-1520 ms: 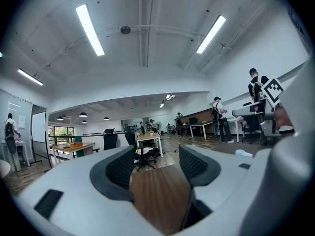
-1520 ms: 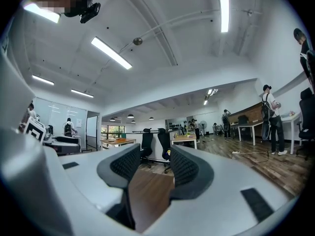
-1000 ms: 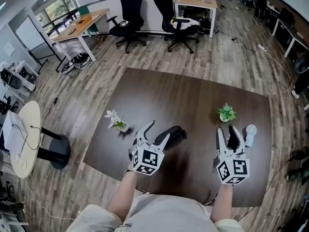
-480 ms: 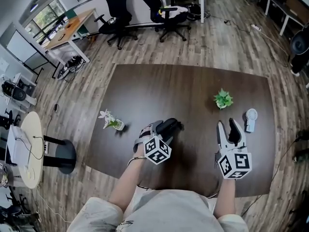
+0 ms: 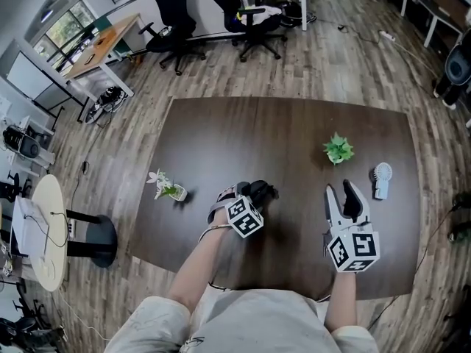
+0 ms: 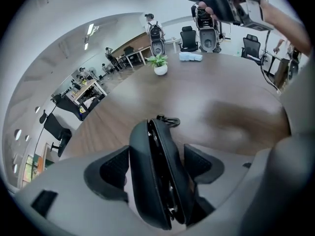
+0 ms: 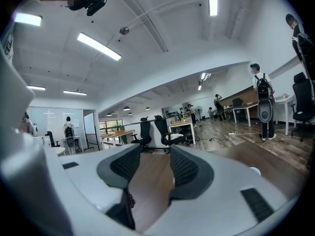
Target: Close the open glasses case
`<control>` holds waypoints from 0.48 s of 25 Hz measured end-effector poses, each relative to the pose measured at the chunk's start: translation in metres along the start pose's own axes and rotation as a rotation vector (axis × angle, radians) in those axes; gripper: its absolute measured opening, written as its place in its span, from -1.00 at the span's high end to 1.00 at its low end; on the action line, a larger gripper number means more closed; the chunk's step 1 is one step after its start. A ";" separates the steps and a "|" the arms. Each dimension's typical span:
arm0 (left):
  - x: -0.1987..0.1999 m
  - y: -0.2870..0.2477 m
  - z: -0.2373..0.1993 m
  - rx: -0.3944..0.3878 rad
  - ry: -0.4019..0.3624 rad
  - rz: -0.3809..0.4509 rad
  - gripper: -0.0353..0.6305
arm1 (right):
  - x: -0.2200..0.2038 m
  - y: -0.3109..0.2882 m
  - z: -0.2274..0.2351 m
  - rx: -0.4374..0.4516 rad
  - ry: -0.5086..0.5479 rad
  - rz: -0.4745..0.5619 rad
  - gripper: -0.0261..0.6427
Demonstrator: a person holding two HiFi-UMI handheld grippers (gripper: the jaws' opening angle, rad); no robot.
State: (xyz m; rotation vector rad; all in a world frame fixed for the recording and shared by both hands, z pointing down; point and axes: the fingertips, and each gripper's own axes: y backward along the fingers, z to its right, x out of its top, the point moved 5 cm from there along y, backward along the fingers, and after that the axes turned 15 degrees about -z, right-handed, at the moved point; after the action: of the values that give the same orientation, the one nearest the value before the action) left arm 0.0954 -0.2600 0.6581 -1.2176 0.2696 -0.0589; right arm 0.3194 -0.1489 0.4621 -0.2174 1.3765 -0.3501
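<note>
The black glasses case (image 6: 157, 181) lies on the dark table (image 5: 280, 131), its two shells nearly together with a narrow gap along the zip line. My left gripper (image 6: 156, 156) points steeply down over it, and the case sits between the wide-spread pads (image 6: 114, 168). These jaws have just been opening; a small gap shows at the right pad. In the head view the left gripper (image 5: 246, 193) covers most of the case (image 5: 261, 192). My right gripper (image 5: 344, 197) hovers to the right, open with nothing between its pads (image 7: 184, 168).
A small green plant (image 5: 338, 148) and a white hand fan (image 5: 380, 179) stand beyond the right gripper. A white flower in a glass (image 5: 165, 187) sits near the table's left edge. Office chairs (image 5: 254, 9) and desks stand on the wood floor beyond.
My left gripper has dropped and tipped downward onto the case, which now sits between its jaws. The right gripper has sunk slightly.
</note>
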 end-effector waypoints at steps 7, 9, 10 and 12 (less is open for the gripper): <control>0.001 -0.011 -0.010 0.024 0.039 -0.007 -0.03 | -0.005 -0.008 -0.004 0.019 0.001 -0.018 0.34; 0.001 -0.011 -0.011 0.016 0.053 0.000 0.04 | -0.007 -0.010 -0.006 0.026 0.003 -0.021 0.34; 0.000 -0.011 -0.011 0.015 0.057 0.004 0.06 | -0.007 -0.011 -0.008 0.030 0.005 -0.022 0.34; -0.001 -0.009 -0.011 0.025 0.067 0.019 0.08 | -0.006 -0.014 -0.011 0.039 0.011 -0.025 0.34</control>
State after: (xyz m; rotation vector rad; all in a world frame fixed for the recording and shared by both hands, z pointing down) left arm 0.0924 -0.2733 0.6631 -1.1897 0.3381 -0.0868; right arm 0.3058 -0.1589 0.4703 -0.2002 1.3772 -0.3991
